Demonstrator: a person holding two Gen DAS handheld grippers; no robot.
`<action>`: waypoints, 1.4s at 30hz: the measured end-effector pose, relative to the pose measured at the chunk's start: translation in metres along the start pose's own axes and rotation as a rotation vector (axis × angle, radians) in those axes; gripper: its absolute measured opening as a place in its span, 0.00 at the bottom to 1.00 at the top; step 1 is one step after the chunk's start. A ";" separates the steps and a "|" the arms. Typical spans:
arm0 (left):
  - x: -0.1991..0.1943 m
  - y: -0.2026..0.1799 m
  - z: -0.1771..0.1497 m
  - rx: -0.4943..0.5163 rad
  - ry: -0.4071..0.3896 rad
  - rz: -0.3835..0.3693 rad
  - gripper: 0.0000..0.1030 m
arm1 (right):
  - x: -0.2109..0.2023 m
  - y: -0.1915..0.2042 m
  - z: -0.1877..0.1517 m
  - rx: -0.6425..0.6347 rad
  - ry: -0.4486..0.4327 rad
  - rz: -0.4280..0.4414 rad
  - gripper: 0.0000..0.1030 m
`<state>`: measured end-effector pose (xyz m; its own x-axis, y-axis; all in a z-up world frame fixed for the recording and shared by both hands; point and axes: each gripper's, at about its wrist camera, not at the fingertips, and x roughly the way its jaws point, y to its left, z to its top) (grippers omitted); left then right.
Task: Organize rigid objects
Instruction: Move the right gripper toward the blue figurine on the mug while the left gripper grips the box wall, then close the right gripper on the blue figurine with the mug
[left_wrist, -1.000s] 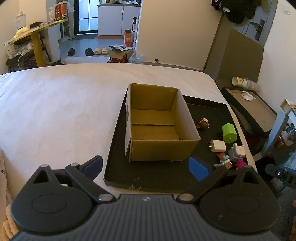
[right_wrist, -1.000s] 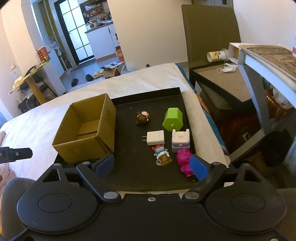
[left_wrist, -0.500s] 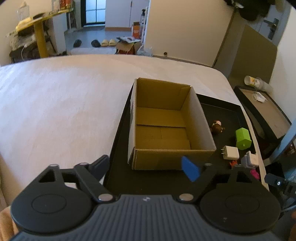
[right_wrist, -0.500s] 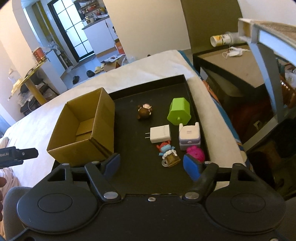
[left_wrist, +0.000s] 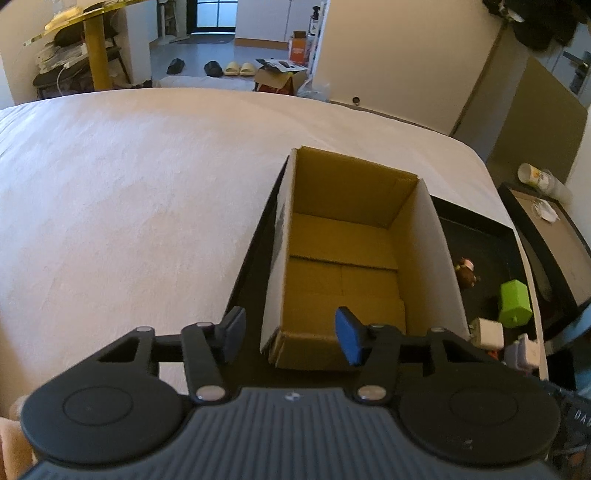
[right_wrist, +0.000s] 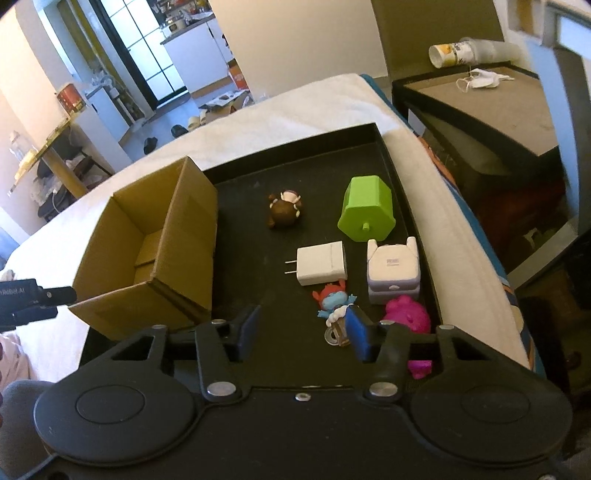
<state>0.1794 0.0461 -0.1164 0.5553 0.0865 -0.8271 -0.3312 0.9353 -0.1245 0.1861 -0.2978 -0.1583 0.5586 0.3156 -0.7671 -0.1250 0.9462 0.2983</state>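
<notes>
- Right wrist view: small things lie on the black tray (right_wrist: 384, 147), right half of frame. Brown figure (right_wrist: 284, 212) upper centre; green block (right_wrist: 367, 208) to its right; white charger (right_wrist: 322, 263) below, prongs pointing left; pale lilac adapter (right_wrist: 393, 269) beside the charger; blue-and-red figure (right_wrist: 332, 301) and pink toy (right_wrist: 408, 317) lowest, partly behind the gripper.
- Box (right_wrist: 155, 243), open-topped cardboard, stands on the tray's left part; nothing visible inside.
- Right gripper (right_wrist: 303, 330): jaws have just been closing, now at a middling gap, nothing clamped; bare tray floor shows between them, with the blue pad overlapping the blue-and-red figure in the picture.
- Left wrist view: box (left_wrist: 354, 258) centre right, interior bare. Left gripper (left_wrist: 291, 334): jaws have just been closing, half-wide, nothing pinched; the box's near left corner appears between them, contact not clear.
- Tray rests on a white bedspread (left_wrist: 129, 203). Side table (right_wrist: 491, 107) upper right, with a tipped cup (right_wrist: 448, 53).
</notes>
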 end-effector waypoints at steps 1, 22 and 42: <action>0.002 0.000 0.002 -0.004 -0.002 0.003 0.48 | 0.003 0.000 0.000 -0.006 0.003 -0.006 0.48; 0.059 0.010 0.017 -0.055 0.101 0.005 0.20 | 0.054 0.000 0.005 -0.052 0.078 -0.107 0.48; 0.035 0.023 -0.004 0.031 0.106 0.001 0.13 | 0.058 0.000 -0.004 -0.034 0.139 -0.088 0.23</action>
<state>0.1882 0.0697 -0.1508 0.4707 0.0520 -0.8808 -0.3072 0.9455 -0.1083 0.2151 -0.2788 -0.2048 0.4501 0.2358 -0.8613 -0.1092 0.9718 0.2090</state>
